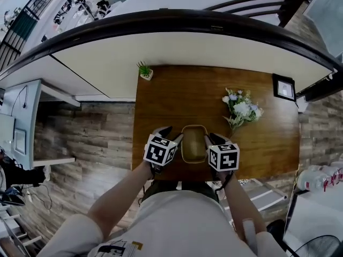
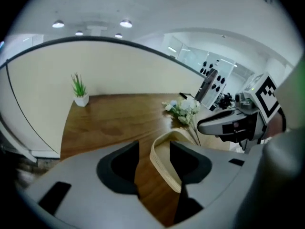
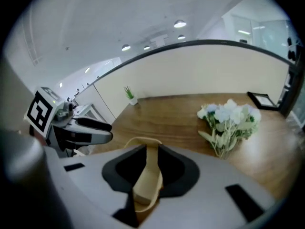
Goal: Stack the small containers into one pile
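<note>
While both pairs of jaws are closing, the layered-rimmed tan container (image 1: 194, 144) sits near the wooden table's (image 1: 177, 95) front edge. The left gripper (image 1: 171, 135) loosely straddles its left wall, and the right gripper (image 1: 213, 139) pinches its right wall.

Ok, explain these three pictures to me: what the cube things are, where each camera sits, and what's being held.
There is no robot here. A person holds a gripper in each hand, and the marked cubes are part of those. The head view looks down from the person's head at a table. On it are a tan container, flowers, a small plant and a frame. The other two views ride on the grippers. The left gripper is closing its fingers around the container's left wall, with a gap showing. The right gripper is closing too and pinches the opposite wall.
</note>
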The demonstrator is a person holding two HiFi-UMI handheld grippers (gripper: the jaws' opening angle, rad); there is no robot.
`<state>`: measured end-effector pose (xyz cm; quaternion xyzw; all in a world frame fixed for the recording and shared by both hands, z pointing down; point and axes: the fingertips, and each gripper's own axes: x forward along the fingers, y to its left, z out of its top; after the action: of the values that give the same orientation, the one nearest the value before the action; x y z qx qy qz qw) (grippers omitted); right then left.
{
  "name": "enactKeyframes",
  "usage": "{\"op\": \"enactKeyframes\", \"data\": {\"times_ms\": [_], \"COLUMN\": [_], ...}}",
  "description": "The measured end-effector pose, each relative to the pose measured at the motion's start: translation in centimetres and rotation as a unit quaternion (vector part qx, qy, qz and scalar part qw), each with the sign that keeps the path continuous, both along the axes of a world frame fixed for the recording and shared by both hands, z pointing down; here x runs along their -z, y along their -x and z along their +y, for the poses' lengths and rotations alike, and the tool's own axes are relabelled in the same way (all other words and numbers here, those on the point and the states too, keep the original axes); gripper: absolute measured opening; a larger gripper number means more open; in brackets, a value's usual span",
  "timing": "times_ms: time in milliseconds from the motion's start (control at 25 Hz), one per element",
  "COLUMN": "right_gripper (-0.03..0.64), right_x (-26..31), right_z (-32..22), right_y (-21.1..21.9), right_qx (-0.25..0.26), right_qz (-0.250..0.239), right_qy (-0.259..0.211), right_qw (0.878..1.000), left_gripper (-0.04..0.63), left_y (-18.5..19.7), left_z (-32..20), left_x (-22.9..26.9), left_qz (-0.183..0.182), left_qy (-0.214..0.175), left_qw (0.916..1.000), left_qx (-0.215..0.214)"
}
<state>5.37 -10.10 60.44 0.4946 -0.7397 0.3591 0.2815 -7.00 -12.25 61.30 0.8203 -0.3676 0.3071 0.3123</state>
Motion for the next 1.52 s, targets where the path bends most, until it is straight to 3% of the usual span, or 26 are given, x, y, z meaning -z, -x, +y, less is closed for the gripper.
{"op": "enactKeyframes", "data": {"times_ms": [280,440,640,880,1040,1240,1520], "right_gripper": [0.031,0.005,0.003,0.003,0.003,0.003,0.003], "right_x": [10.0,16.5,23.5,31.2,35.4,38.8,41.7], "right_z": [-3.7,-5.1,-5.5,-4.3,-3.1,-1.8,-0.4], "right_y": [-0.4,-0.7,0.0,1.1,0.9,0.2,-0.5], "right_qx": [-0.015,-0.018,-0.014,0.005,0.014,0.013,0.011], "right_qz": [-0.011,-0.008,-0.016,-0.020,-0.013,-0.015,-0.033], "right_qy": [-0.116,-0.192,-0.270,-0.360,-0.399,-0.428,-0.448], "right_qw": [0.993,0.981,0.963,0.933,0.917,0.904,0.893], "left_gripper": [0.140,0.127,0.073,0.021,0.020,0.018,0.017], "left_y": [0.4,-0.4,-0.5,0.6,1.6,2.7,3.7], "left_z": [-3.1,-4.3,-5.0,-5.5,-4.9,-3.8,-2.7], "left_x": [9.8,16.8,23.6,30.3,33.8,36.9,38.4], "left_qz": [0.040,0.091,0.104,0.129,0.127,0.098,0.108], "left_qy": [-0.113,-0.195,-0.273,-0.341,-0.380,-0.415,-0.420], "left_qw": [0.9927,0.9762,0.9562,0.9311,0.9163,0.9045,0.9011], "left_qx": [-0.009,-0.021,-0.024,0.008,0.008,0.003,0.011]}}
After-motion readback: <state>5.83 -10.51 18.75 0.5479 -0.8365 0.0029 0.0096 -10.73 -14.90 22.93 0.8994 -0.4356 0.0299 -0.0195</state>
